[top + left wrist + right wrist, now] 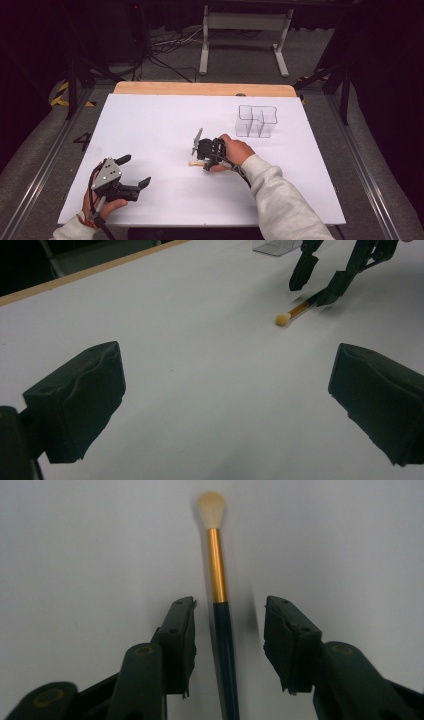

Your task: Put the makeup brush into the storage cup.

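Right gripper [227, 625]: jaws partly apart, straddling the makeup brush [220, 605] handle without touching; left gripper [225, 400] wide open, well apart from the brush.

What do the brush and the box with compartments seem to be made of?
The brush: pale, fluffy tip, probably soft bristles; shiny gold collar, likely metal; dark glossy handle, perhaps painted wood or plastic. The box: transparent walls with bright edges, likely clear hard plastic, possibly glass.
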`<state>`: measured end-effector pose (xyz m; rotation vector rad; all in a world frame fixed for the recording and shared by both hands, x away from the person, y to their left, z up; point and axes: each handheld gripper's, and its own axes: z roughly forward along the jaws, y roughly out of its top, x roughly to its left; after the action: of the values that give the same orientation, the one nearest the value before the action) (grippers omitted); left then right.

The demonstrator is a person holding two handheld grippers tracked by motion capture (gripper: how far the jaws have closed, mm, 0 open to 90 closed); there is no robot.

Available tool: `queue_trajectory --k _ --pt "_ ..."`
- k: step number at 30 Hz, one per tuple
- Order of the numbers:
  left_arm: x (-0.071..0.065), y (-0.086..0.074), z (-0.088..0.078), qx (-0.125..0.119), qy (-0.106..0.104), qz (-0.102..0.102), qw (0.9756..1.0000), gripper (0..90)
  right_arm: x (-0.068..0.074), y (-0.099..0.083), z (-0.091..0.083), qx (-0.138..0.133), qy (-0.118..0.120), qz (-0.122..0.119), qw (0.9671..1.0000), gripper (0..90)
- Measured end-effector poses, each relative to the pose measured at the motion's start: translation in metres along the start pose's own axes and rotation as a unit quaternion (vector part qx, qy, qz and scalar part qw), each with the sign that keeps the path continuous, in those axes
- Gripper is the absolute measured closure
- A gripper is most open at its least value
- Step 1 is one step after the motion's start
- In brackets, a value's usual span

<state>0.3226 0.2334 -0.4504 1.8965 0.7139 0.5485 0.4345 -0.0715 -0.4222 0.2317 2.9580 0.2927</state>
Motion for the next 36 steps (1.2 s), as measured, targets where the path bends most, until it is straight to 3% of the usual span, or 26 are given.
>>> queue_trajectory --k 4,5,10,15,18,21,22,23,24,26,29,30,32,33,34,36 --pt "0.001 0.000 0.001 -0.003 -0.003 -0.001 1.0000 1.8 -0.003 0.001 0.001 0.005 0.019 0.006 0.9998 64.8" --pt "0.001 0.000 0.001 -0.002 -0.004 -0.001 1.0000 1.9 -0.002 0.002 0.001 0.010 0.034 0.007 0.9994 74.1" --pt "0.000 0.000 0.001 -0.002 0.000 0.000 1.0000 2.0 0.002 0.005 0.000 0.019 0.039 0.001 0.9991 83.6" --pt "0.000 0.000 0.000 0.000 0.000 -0.001 1.0000 2.0 0.004 0.001 -0.001 0.010 0.031 0.005 0.9995 83.9" --pt "0.000 0.000 0.000 -0.003 0.000 -0.001 1.0000 2.1 0.006 -0.002 -0.004 -0.001 0.025 0.005 0.9997 84.0" --pt "0.000 0.000 0.001 -0.002 0.002 -0.001 1.0000 2.0 0.005 -0.012 -0.018 -0.053 0.010 0.026 0.9982 84.0" --pt "0.000 0.000 0.001 0.001 0.002 0.000 1.0000 2.0 0.005 -0.012 -0.018 -0.053 0.010 0.026 0.9982 84.0" --pt "0.000 0.000 0.001 0.002 0.002 -0.001 1.0000 2.1 0.005 -0.014 -0.023 -0.063 0.003 0.032 0.9975 84.0" --pt "0.000 0.000 0.001 0.001 0.003 0.001 1.0000 1.9 0.005 -0.020 -0.032 -0.094 -0.011 0.041 0.9946 84.0" --pt "0.000 0.000 0.000 -0.002 0.003 0.000 1.0000 1.9 0.005 -0.025 -0.038 -0.115 -0.018 0.049 0.9921 84.0" --pt "0.000 0.000 0.000 -0.002 0.006 0.001 1.0000 1.9 0.005 -0.030 -0.044 -0.132 -0.032 0.056 0.9891 84.0" --pt "0.000 0.000 0.000 -0.003 0.004 0.001 1.0000 2.0 0.004 -0.035 -0.048 -0.154 -0.038 0.065 0.9852 84.0" --pt "0.000 0.000 0.000 -0.006 0.006 0.003 1.0000 1.9 0.003 -0.040 -0.052 -0.173 -0.045 0.071 0.9813 84.0" --pt "0.000 0.000 0.000 -0.007 0.006 0.004 1.0000 1.9 0.003 -0.040 -0.052 -0.173 -0.045 0.071 0.9813 84.0" --pt "0.000 0.000 -0.001 -0.008 0.008 0.005 0.9999 1.9 0.002 -0.044 -0.056 -0.189 -0.047 0.080 0.9777 84.0" --pt "0.000 0.000 -0.001 -0.009 0.009 0.006 0.9999 1.9 0.002 -0.046 -0.057 -0.195 -0.049 0.084 0.9759 84.0"
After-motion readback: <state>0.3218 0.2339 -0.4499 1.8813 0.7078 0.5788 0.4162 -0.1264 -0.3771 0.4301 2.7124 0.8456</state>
